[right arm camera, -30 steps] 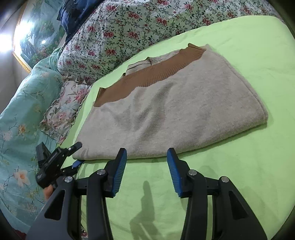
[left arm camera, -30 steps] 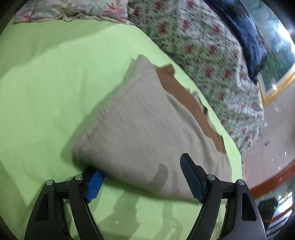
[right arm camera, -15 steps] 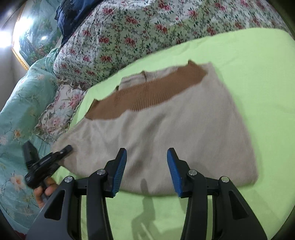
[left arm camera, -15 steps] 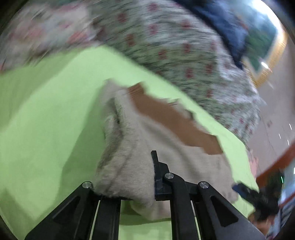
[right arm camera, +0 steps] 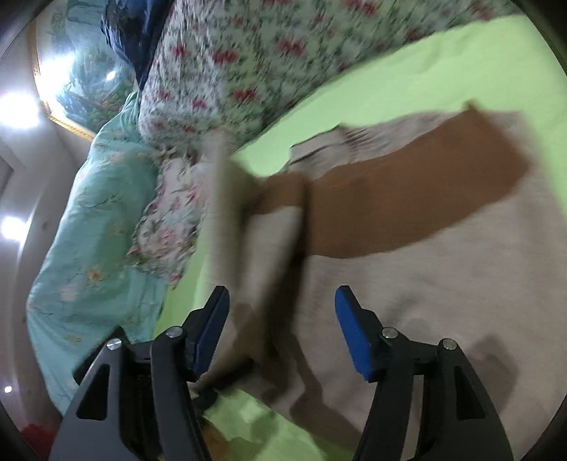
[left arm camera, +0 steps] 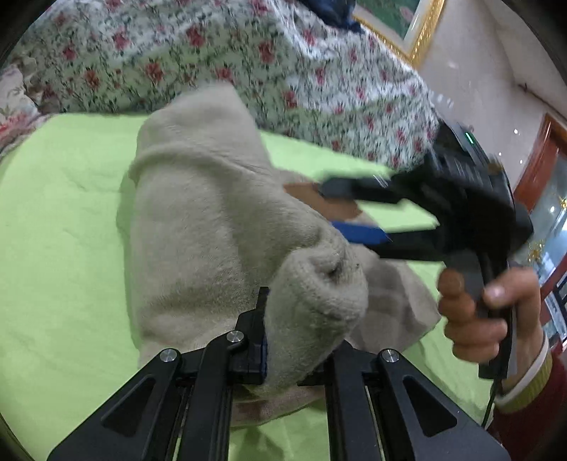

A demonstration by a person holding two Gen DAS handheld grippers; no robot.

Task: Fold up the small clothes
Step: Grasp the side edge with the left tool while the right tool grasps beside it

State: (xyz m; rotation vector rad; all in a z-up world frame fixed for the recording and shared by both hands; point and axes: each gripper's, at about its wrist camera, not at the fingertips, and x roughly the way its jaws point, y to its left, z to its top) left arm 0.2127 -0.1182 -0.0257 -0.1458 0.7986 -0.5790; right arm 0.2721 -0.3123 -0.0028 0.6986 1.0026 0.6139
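A beige knit sweater (left arm camera: 198,227) with a brown band (right arm camera: 407,209) lies on the green sheet (left arm camera: 53,220). My left gripper (left arm camera: 301,333) is shut on a bunched edge of the sweater and holds it lifted, so the cloth drapes over itself. My right gripper (right arm camera: 281,312) is open and hovers over the sweater, with a raised fold of cloth between its fingers. It shows in the left wrist view (left arm camera: 358,209) too, held by a hand at the right, blurred.
A floral quilt (left arm camera: 248,60) lies along the far side of the sheet. A turquoise floral blanket (right arm camera: 92,227) hangs at the left of the right wrist view. A framed picture (left arm camera: 400,25) and a wall stand behind.
My left gripper closed on the sweater's edge and lifted it up and over toward the right. My right gripper moved forward over the sweater, still open.
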